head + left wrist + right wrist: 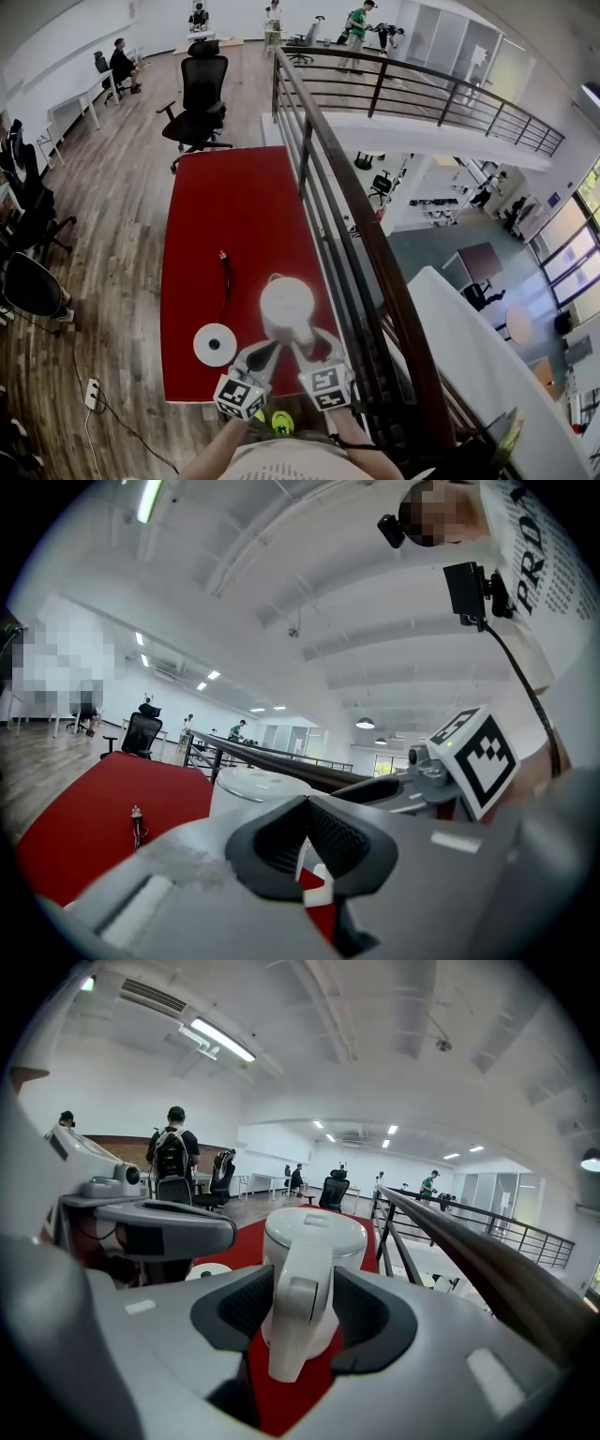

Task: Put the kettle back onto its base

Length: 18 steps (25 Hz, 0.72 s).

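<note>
White kettle point(314, 1239) stands on the red tabletop point(234, 206), handle between the open right gripper's point(302, 1318) jaws, base point(215, 344) left of the closed left gripper point(305, 844); off-centre closure could tip it.

**Left claw closed behind the kettle**

The left claw's point(305, 841) dark pads sit together, with only a slit between them. Just beyond stands the white kettle point(255, 787) on the red tabletop point(84, 827). The right claw point(380, 791) is alongside.

White kettle point(287, 305) upright on red desk point(234, 206), lid shut, handle toward near edge. Round white base point(215, 344) flat just left, not touching.
</note>
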Tool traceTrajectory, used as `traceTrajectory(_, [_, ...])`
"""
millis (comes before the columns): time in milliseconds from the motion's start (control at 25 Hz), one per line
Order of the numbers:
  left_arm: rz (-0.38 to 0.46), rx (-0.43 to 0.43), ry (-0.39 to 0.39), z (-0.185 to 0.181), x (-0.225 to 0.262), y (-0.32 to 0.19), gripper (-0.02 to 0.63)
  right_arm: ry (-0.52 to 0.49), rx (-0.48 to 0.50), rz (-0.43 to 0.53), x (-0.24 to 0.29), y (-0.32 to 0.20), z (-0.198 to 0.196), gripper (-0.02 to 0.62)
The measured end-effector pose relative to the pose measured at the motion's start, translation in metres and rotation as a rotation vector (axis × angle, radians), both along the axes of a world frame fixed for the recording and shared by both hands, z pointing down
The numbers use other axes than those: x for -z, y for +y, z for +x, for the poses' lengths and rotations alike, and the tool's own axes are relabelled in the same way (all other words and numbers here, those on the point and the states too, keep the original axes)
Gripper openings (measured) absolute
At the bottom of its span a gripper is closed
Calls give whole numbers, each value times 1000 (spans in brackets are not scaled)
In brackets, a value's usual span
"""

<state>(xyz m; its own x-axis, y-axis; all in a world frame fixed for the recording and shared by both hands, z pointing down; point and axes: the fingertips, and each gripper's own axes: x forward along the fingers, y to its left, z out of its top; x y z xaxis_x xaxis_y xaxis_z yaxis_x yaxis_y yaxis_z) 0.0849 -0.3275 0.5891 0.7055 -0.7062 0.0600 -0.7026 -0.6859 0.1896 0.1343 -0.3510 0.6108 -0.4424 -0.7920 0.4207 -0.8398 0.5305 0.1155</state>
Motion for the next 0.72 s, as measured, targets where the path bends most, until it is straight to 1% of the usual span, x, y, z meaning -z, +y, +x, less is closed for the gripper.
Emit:
traceTrajectory(80, [-9, 1, -5, 1, -6, -1, -9, -13, -3, -7, -3, 1, 2, 184])
traceTrajectory(440, [-33, -6, -37, 11, -25, -11, -9, -51, 5, -29, -19, -5, -2, 176])
traceTrajectory(720, [-57, -17, -45, 11, -29, -10, -9, -71, -36, -10, -24, -14, -1, 165])
